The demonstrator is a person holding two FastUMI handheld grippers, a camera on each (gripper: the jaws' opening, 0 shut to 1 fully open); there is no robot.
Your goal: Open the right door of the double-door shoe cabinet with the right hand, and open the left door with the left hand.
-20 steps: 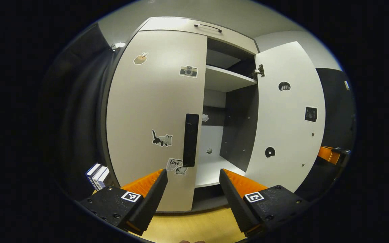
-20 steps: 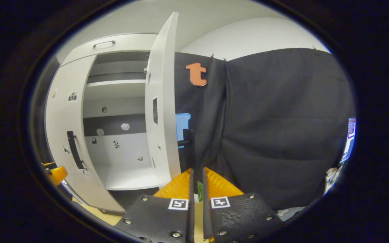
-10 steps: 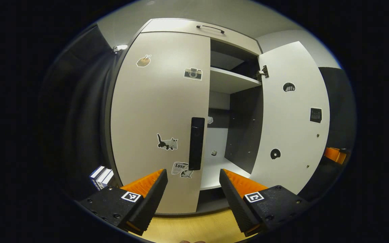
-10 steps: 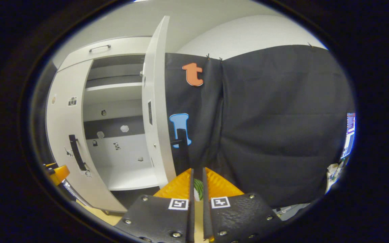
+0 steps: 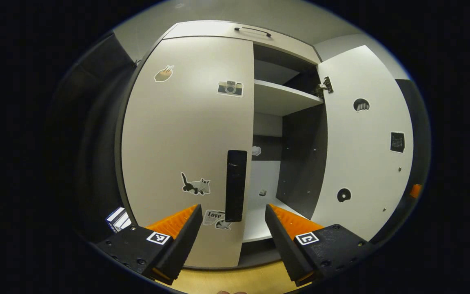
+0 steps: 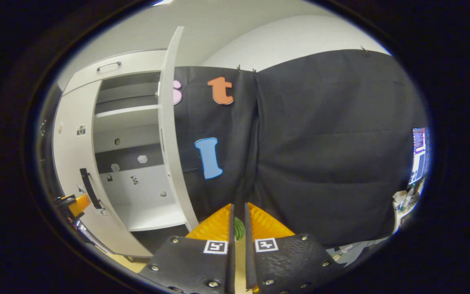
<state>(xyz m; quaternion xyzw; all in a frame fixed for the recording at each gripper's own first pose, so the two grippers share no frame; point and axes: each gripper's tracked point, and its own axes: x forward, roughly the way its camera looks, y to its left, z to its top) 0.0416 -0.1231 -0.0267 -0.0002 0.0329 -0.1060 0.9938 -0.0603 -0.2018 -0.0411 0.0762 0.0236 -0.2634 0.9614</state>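
Two cabinet doors: the right door (image 5: pixel 363 143) stood swung wide at 3 o'clock, the left door (image 5: pixel 186 139) shut, bearing one black handle (image 5: pixel 236 185) and four stickers (one reading "Love"). Left gripper (image 5: pixel 233 218) gaped before the handle, untouching; right gripper (image 6: pixel 238 222) nearly closed, empty.

We see the shoe cabinet (image 5: pixel 218 30) head-on: its left door (image 5: pixel 186 134) is closed, carrying a black vertical handle (image 5: pixel 236 185) near its inner edge and stickers of a camera (image 5: pixel 230 88), a cat (image 5: pixel 195 185) and a hand, while the right door (image 5: pixel 365 139) stands swung wide open on its hinge (image 5: pixel 324 86), baring a white shelf (image 5: pixel 280 98) and a pale floor panel inside. Our left gripper (image 5: pixel 233 214) has its fingers spread wide apart, level with the lower end of the handle and straddling it without touching. Some small boxes (image 5: pixel 116 218) sit low at the cabinet's left side, and a wooden floor (image 5: pixel 227 279) shows below.
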